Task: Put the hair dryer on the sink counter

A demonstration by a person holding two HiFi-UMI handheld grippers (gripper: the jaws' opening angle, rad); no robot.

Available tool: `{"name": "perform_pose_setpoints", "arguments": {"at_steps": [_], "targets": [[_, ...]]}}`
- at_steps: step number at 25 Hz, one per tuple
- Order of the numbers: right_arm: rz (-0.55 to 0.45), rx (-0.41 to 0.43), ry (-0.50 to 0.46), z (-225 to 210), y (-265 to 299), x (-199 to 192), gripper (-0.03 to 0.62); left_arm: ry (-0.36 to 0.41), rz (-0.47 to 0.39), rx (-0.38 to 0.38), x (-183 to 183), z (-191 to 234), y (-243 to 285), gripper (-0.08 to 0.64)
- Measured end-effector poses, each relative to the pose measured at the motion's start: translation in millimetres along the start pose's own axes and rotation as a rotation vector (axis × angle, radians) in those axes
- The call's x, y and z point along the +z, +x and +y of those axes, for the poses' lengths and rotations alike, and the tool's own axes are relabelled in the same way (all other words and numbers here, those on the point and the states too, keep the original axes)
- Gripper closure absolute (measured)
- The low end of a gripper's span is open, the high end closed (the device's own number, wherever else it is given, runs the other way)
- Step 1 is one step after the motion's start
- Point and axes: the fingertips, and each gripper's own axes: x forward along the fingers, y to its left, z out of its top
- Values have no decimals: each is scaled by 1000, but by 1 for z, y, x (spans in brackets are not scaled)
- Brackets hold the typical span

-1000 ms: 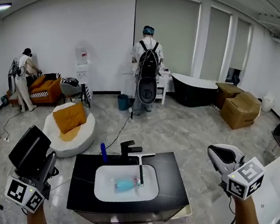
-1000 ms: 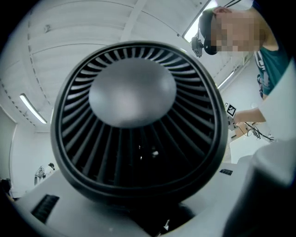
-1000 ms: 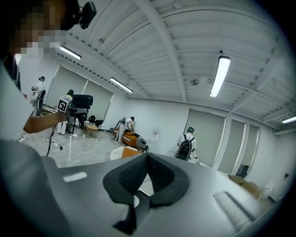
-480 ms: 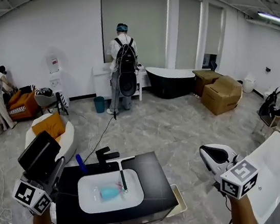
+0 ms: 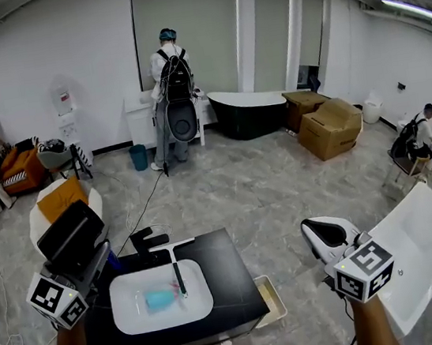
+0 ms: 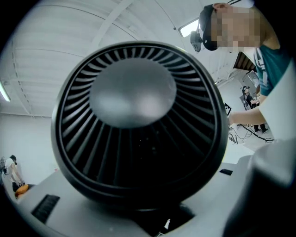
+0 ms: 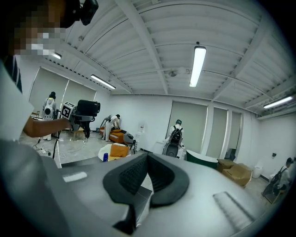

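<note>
My left gripper (image 5: pixel 85 262) is clamped on the black plastic hair dryer (image 5: pixel 71 234) and holds it in the air over the left end of the black-topped sink counter (image 5: pixel 240 284), clear of the top. From my head view it looks like a dark, boxy barrel tilted up above the marker cube. In the left gripper view its round end fills nearly everything: a ring of thin black radial slats around a smooth, dull grey domed centre, inside a thick black rim. The right gripper view shows its handle hanging down. My right gripper (image 5: pixel 324 234) hangs to the right of the counter, well apart from it, with its black pads pressed together on nothing.
</note>
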Motion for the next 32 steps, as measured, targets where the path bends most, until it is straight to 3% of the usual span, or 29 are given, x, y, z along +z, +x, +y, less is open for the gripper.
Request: {"name": "perform_pose_setpoints", "arguments": {"at_steps": [18,32], "targets": [[66,-40,73,-41,28,-82,581,-25,112,-176,-82,-63,117,314],[123,-45,125,-69,43,-155,581,-44,251,-292,-176,-130,192,314]]}}
